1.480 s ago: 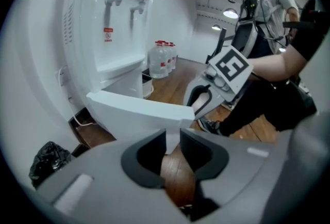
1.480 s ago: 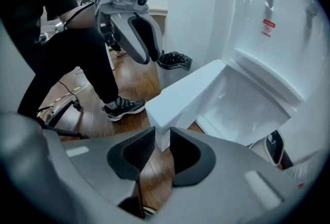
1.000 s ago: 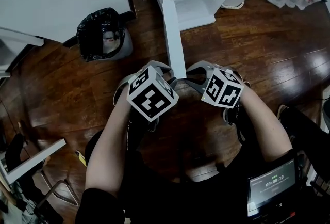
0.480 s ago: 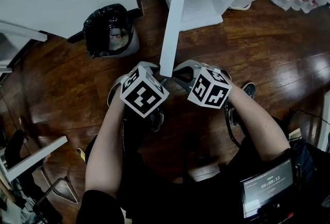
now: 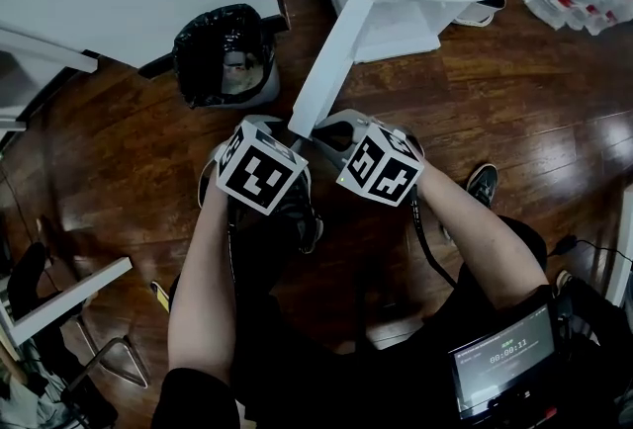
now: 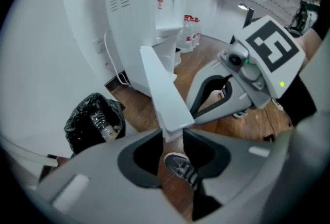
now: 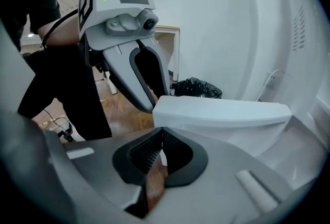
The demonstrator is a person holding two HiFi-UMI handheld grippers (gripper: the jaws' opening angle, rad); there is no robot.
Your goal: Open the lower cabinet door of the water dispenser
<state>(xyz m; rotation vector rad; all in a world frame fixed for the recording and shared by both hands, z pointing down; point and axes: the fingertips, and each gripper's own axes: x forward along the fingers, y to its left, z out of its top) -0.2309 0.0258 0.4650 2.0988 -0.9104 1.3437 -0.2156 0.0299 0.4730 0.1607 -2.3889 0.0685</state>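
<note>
Our lower cabinet door [image 5: 331, 61] stands swung out, slanting from upper centre to mid-frame. The left gripper [image 6: 172, 138] jaws, just opened wide, straddle its free corner without pinching. The right gripper [image 7: 161, 140] jaws sit closed together beside its edge, probably steadying it.

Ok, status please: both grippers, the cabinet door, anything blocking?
Left gripper open, jaws just opened wider, cabinet door corner at their gap. Right gripper shut, tips at its edge. That cabinet door stands swung open. Trash bin nearby, clear of it.
</note>
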